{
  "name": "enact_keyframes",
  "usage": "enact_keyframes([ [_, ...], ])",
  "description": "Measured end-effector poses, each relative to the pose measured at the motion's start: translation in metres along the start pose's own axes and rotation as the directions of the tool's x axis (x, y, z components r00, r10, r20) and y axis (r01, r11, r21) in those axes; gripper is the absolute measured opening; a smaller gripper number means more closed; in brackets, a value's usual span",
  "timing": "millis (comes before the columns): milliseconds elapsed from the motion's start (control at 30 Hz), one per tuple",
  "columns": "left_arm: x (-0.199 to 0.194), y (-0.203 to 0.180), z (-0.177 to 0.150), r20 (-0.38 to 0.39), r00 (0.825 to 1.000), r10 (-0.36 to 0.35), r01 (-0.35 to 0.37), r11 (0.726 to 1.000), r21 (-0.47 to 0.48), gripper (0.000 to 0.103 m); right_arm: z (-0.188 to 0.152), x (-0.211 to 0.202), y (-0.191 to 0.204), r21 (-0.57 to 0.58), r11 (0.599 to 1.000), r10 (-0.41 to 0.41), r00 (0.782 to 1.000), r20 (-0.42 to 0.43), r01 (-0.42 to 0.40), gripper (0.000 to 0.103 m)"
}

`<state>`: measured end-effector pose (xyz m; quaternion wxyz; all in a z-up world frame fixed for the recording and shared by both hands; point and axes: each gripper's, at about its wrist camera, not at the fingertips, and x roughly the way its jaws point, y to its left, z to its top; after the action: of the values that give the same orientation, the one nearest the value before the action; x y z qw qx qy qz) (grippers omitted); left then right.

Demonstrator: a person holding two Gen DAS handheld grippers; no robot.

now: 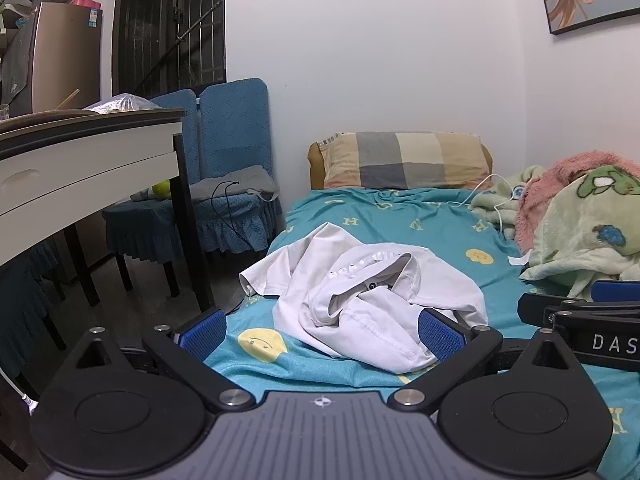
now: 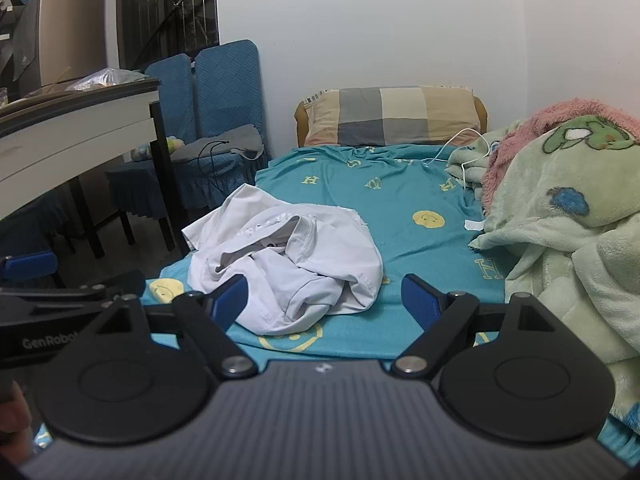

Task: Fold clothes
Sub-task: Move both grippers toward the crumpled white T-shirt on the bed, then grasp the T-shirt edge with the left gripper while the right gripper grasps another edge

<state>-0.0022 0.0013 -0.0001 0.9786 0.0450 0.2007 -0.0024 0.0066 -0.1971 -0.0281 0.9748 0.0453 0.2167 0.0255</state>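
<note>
bare sheet (image 2: 400, 208) centre, blankets (image 2: 560, 220) right

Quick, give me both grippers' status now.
Left gripper: open, holding nothing, near the white shirt.
Right gripper: open, holding nothing.

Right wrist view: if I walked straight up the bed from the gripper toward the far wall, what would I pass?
Right gripper, open → crumpled white shirt → yellow smiley print on the teal sheet → checked pillow → white wall.
</note>
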Motion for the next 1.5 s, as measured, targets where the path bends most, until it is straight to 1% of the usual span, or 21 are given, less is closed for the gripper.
enact_keyframes([
  [267, 0.001, -0.001, -0.005, 0.016, 1.000, 0.010, -0.010, 1.000, 0.015, 0.103, 0.002, -0.002, 0.000, 0.026, 1.000, 0.017, 1.000, 0.003, -0.017, 0.085],
  [400, 0.000, 0.000, -0.006, 0.018, 1.000, 0.005, -0.005, 1.000, -0.017, 0.103, 0.006, -0.008, -0.004, 0.050, 0.998, 0.021, 0.999, 0.024, -0.023, 0.085],
  [533, -0.005, 0.001, -0.002, 0.021, 1.000, 0.017, -0.016, 0.999, -0.046, 0.103, 0.011, -0.016, -0.014, 0.088, 0.996, 0.014, 0.999, 0.052, -0.018, 0.085],
  [700, -0.003, -0.013, 0.012, -0.018, 0.999, 0.045, -0.045, 0.999, -0.024, 0.103, 0.016, -0.022, -0.035, 0.168, 0.985, 0.019, 0.998, 0.062, -0.029, 0.085],
  [833, 0.009, -0.028, 0.032, -0.035, 0.997, 0.073, -0.073, 0.997, 0.008, 0.103, 0.018, -0.029, -0.049, 0.244, 0.969, 0.017, 0.999, 0.044, -0.028, 0.085],
  [900, 0.024, -0.033, 0.044, -0.063, 0.994, 0.090, -0.089, 0.996, 0.014, 0.102, 0.019, -0.035, -0.054, 0.275, 0.961, 0.029, 0.998, 0.053, -0.042, 0.085],
  [967, 0.045, -0.033, 0.051, -0.097, 0.992, 0.086, -0.088, 0.996, -0.014, 0.102, 0.020, -0.037, -0.055, 0.278, 0.960, 0.022, 0.998, 0.066, -0.039, 0.085],
  [1033, 0.074, -0.028, 0.052, -0.142, 0.986, 0.087, -0.094, 0.995, -0.044, 0.100, 0.018, -0.033, -0.055, 0.265, 0.964, 0.007, 0.998, 0.069, -0.025, 0.085],
  [1167, 0.134, -0.013, 0.038, -0.203, 0.973, 0.109, -0.121, 0.991, -0.049, 0.094, 0.015, -0.011, -0.055, 0.239, 0.971, -0.014, 0.999, 0.046, 0.003, 0.085],
  [1233, 0.163, -0.006, 0.027, -0.234, 0.967, 0.102, -0.115, 0.993, -0.041, 0.087, 0.014, 0.001, -0.056, 0.237, 0.971, -0.023, 0.999, 0.034, 0.015, 0.085],
  [1267, 0.177, -0.003, 0.023, -0.247, 0.965, 0.090, -0.103, 0.994, -0.038, 0.086, 0.013, 0.007, -0.056, 0.236, 0.972, -0.028, 0.999, 0.028, 0.021, 0.085],
  [1333, 0.199, 0.001, 0.013, -0.253, 0.965, 0.071, -0.082, 0.996, -0.033, 0.083, 0.012, 0.019, -0.057, 0.234, 0.972, -0.037, 0.999, 0.016, 0.032, 0.085],
  [1400, 0.218, 0.003, 0.005, -0.237, 0.970, 0.056, -0.066, 0.997, -0.033, 0.081, 0.011, 0.032, -0.058, 0.232, 0.972, -0.046, 0.999, 0.004, 0.044, 0.085],
  [1467, 0.234, 0.005, -0.001, -0.230, 0.972, 0.036, -0.047, 0.998, -0.041, 0.074, 0.008, 0.041, -0.057, 0.225, 0.973, -0.053, 0.999, -0.008, 0.054, 0.085],
  [1500, 0.242, 0.007, -0.004, -0.227, 0.974, 0.025, -0.036, 0.998, -0.045, 0.065, 0.006, 0.046, -0.056, 0.214, 0.975, -0.056, 0.998, -0.019, 0.059, 0.085],
])
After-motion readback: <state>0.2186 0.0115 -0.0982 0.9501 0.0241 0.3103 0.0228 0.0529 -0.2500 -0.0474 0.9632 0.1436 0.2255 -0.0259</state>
